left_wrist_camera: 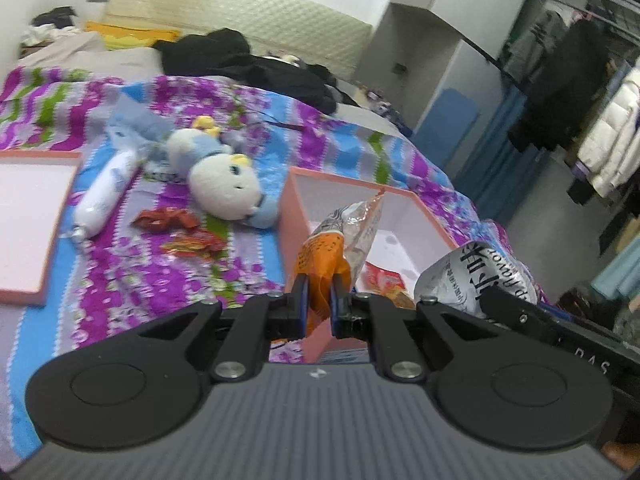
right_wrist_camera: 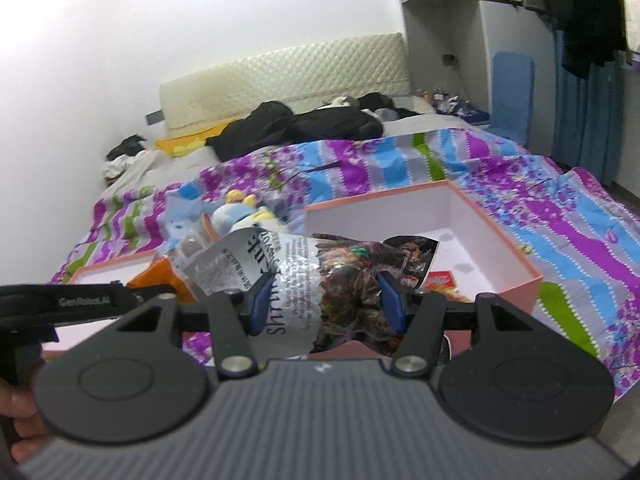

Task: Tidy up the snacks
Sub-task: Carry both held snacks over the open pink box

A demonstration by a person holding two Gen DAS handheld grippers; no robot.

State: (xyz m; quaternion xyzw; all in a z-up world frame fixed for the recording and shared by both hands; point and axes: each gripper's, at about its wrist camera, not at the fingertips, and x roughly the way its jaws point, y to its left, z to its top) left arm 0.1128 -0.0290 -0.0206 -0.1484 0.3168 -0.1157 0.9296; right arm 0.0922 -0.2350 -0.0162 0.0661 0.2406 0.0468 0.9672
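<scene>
Left wrist view: left gripper [left_wrist_camera: 319, 300] clamped narrow on an orange snack packet [left_wrist_camera: 326, 268], long axis running away from the tool and upward, its clear crinkled top leaning ahead over the near wall of the pink box [left_wrist_camera: 294, 216]; the box sits open just ahead of the fingers, with one red snack pack [left_wrist_camera: 384, 280] already on its floor; a silver snack bag [left_wrist_camera: 476, 276] shows to the tool's right. Right wrist view: right gripper [right_wrist_camera: 322, 300] closed at middle width across the silver snack bag [right_wrist_camera: 304, 280], long axis crosswise to the fingers, printed silver end to the tool's left, dark end to its right, held near the box's [right_wrist_camera: 496, 240] near wall; progress judged early to middle: one pack boxed, two in transit; two red wrappers [left_wrist_camera: 166, 220] still lie on the bedspread [left_wrist_camera: 248, 100] ahead-left of the left tool, beside a white tube [left_wrist_camera: 106, 194] and a plush toy [left_wrist_camera: 224, 176]; the box lid [left_wrist_camera: 28, 216] lies far left.
</scene>
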